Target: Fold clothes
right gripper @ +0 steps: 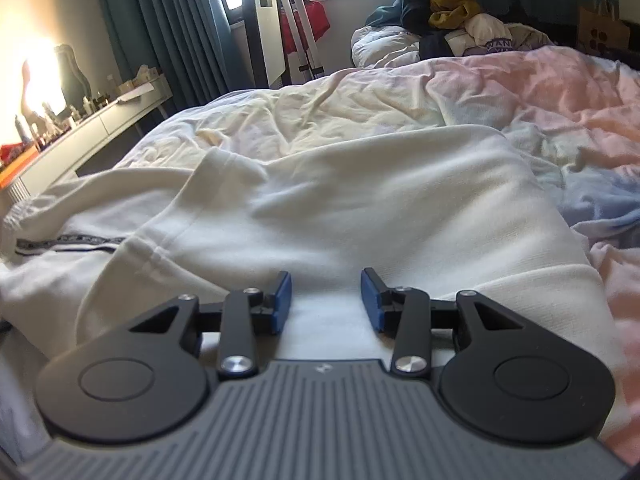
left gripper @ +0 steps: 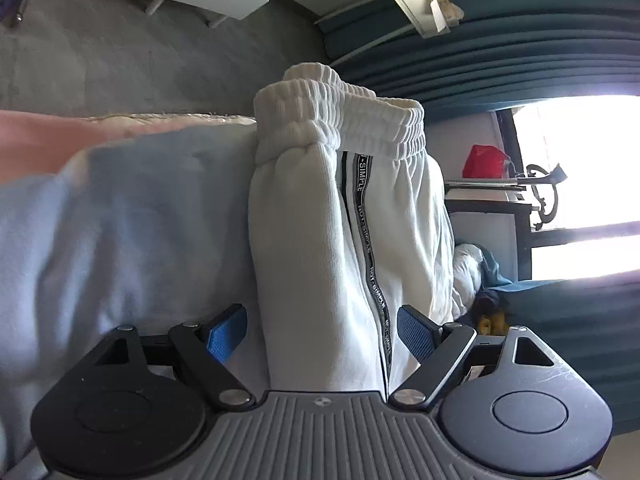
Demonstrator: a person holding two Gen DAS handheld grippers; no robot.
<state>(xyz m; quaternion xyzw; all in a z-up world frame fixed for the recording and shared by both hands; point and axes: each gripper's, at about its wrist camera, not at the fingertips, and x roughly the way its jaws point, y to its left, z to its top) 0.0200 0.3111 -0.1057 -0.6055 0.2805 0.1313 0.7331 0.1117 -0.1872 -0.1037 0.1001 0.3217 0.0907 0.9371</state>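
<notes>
A bedroom with teal curtains and a bright window frames a bed under a rumpled pastel duvet. In the left wrist view, white sweatpants with a black lettered side stripe run between the wide-spread blue pads of the left claw, waistband at the far end; whether the pads touch the cloth cannot be told. In the right wrist view the sweatpants lie spread over the duvet, directly beneath and ahead of the right claw, whose pads are parted with nothing between them.
</notes>
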